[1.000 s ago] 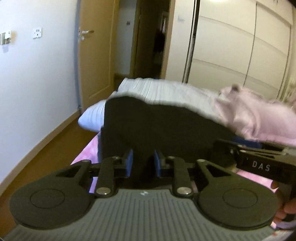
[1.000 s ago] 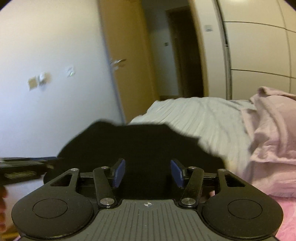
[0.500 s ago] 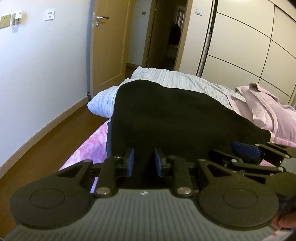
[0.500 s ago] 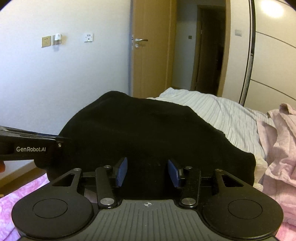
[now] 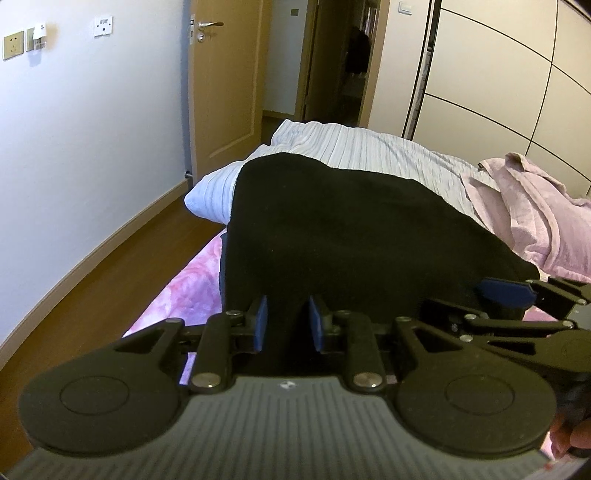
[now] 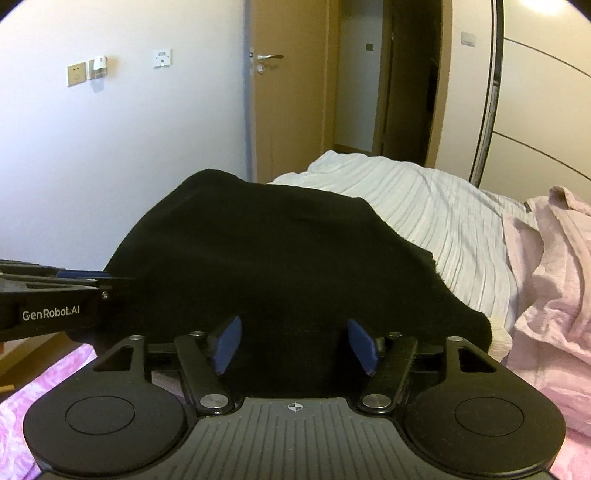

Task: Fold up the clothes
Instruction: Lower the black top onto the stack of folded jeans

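Black garment (image 5: 351, 236) — left hand-held gripper (image 5: 286, 326) clamped, right (image 6: 295, 345) wide

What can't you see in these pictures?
- Black garment, both views: its near edge sits behind the gripper bodies, so its type and fold are unclear.
- Left gripper: dark cloth lies between its blue pads; whether they pinch it is unclear.
- Pink garment: cut off by the right edge.
- Hallway: too dark.

A white wall (image 5: 92, 147) with sockets (image 5: 103, 26) stands left, a wooden door (image 5: 221, 85) far ahead, pale wardrobe doors (image 5: 498, 85) right, and brown wooden floor (image 5: 92, 280) below.
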The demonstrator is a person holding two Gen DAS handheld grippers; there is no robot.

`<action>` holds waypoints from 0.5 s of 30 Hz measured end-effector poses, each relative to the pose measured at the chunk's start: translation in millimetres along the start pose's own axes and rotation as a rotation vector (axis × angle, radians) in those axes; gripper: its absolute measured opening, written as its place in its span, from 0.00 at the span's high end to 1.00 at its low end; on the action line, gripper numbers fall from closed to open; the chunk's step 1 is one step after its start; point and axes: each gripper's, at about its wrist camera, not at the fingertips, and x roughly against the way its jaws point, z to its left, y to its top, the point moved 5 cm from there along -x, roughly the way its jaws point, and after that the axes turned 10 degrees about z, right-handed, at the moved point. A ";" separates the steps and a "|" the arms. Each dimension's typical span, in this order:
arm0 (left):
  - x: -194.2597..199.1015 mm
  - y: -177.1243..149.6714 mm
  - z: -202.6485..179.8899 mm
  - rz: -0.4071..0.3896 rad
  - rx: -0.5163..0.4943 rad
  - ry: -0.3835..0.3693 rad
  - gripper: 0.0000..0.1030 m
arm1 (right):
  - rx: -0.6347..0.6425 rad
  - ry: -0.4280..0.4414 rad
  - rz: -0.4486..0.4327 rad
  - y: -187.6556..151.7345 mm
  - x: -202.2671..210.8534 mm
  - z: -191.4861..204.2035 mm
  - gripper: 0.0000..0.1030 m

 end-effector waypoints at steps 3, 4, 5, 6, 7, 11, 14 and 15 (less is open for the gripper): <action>4.4 1.2 -0.5 0.003 0.004 0.003 0.78 | -0.020 0.007 0.005 2.2 7.2 -1.5 0.39; 7.3 2.1 -0.6 0.004 0.006 0.005 0.78 | -0.030 0.009 -0.004 2.6 11.9 -2.3 0.39; 10.6 3.0 -0.6 0.007 0.008 0.009 0.77 | -0.041 0.014 -0.017 3.0 17.7 -2.9 0.38; 13.6 3.3 -0.5 0.008 0.012 0.011 0.77 | -0.053 0.022 -0.028 4.0 23.6 -3.4 0.38; 19.2 3.2 0.2 0.007 0.019 0.011 0.73 | -0.065 0.032 -0.039 4.3 30.6 -3.6 0.38; 50.5 1.5 1.6 -0.006 0.016 0.012 0.58 | -0.118 0.064 -0.066 0.5 64.7 -5.4 0.35; 78.7 -3.6 3.3 -0.011 0.018 0.024 0.47 | -0.144 0.084 -0.061 -4.9 91.6 -6.3 0.34; 87.5 -5.4 4.4 -0.014 0.023 0.023 0.44 | -0.151 0.090 -0.062 -7.4 102.0 -6.3 0.34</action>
